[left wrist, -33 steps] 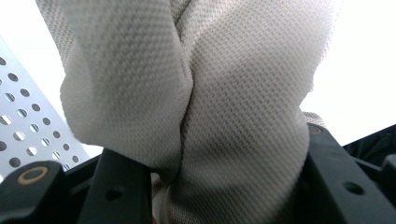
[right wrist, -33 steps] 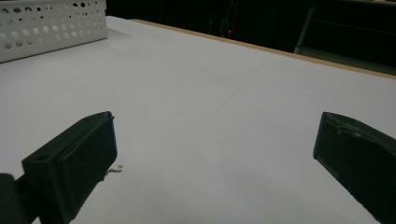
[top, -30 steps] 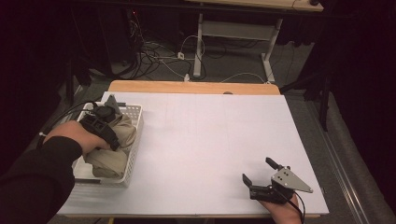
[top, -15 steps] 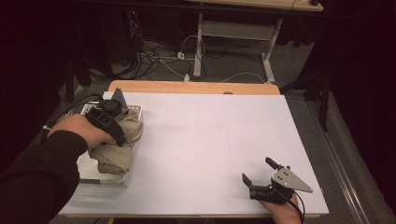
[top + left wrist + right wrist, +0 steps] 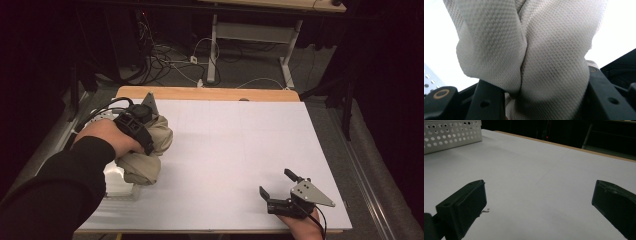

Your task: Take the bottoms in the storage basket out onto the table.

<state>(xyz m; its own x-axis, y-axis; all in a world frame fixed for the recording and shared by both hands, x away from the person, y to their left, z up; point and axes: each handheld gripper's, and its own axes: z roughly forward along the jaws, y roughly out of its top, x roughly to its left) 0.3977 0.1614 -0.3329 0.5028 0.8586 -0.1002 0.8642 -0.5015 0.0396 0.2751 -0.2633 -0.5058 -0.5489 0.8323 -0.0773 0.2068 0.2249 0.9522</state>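
Note:
A beige cloth hangs bunched from my left gripper, above the right rim of a white perforated basket. In the left gripper view the woven cloth is pinched between the two black jaws of my left gripper, which is shut on it. My right gripper rests near the table's front right edge, held by a hand. In the right gripper view that gripper stands open with bare table between its jaws.
The white table top spreads between the two grippers. The basket's wall shows at the far left in the right gripper view. Cables and a desk frame lie on the floor beyond the table's far wooden edge.
My left gripper has risen and moved to the right, lifting the beige cloth up out of the basket. The right gripper has stayed in place.

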